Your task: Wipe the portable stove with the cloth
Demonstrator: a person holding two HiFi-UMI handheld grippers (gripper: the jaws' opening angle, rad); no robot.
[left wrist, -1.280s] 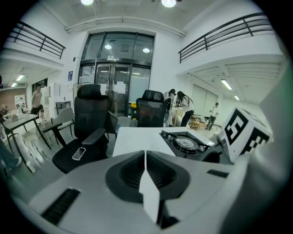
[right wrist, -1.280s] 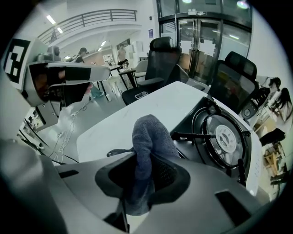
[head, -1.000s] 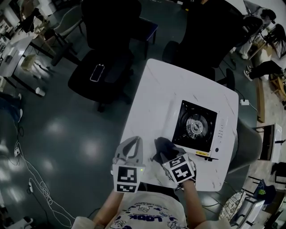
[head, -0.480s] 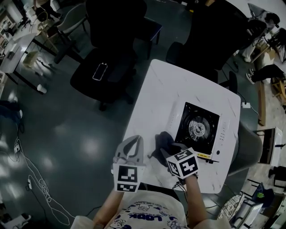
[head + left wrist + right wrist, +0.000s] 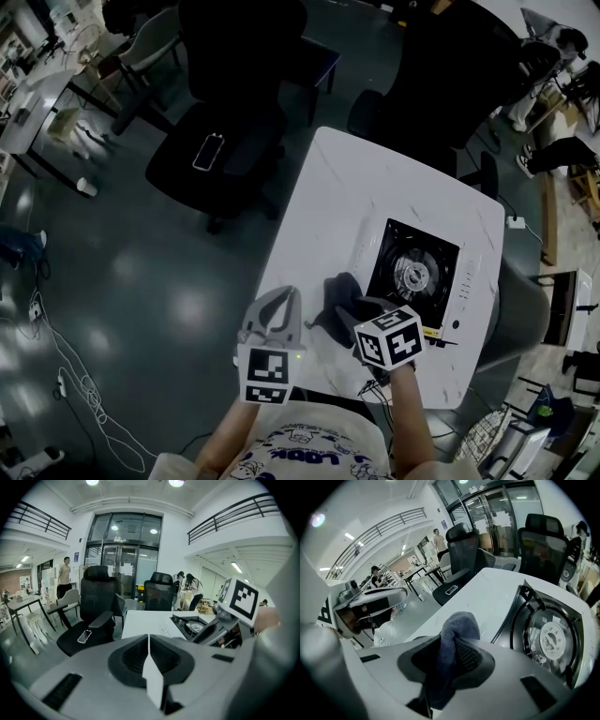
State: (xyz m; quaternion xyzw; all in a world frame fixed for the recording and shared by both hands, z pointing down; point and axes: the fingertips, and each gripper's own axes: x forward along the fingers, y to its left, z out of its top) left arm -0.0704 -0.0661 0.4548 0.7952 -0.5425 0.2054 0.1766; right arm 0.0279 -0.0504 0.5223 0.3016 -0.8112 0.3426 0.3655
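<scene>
Our left gripper (image 5: 149,644) has bare fingers pressed together, our right gripper (image 5: 445,660) pinches the cloth (image 5: 459,620) in its fingers, and the cloth may snag on the portable stove (image 5: 412,270) and slip out.

I see a white counter (image 5: 375,187), faintly veined, from steeply above. The stove (image 5: 417,272), white-bodied with a black burner well, lies on its right half toward my side. A dark cloth (image 5: 340,292) is bunched just left of the stove, over the counter's near part.
</scene>
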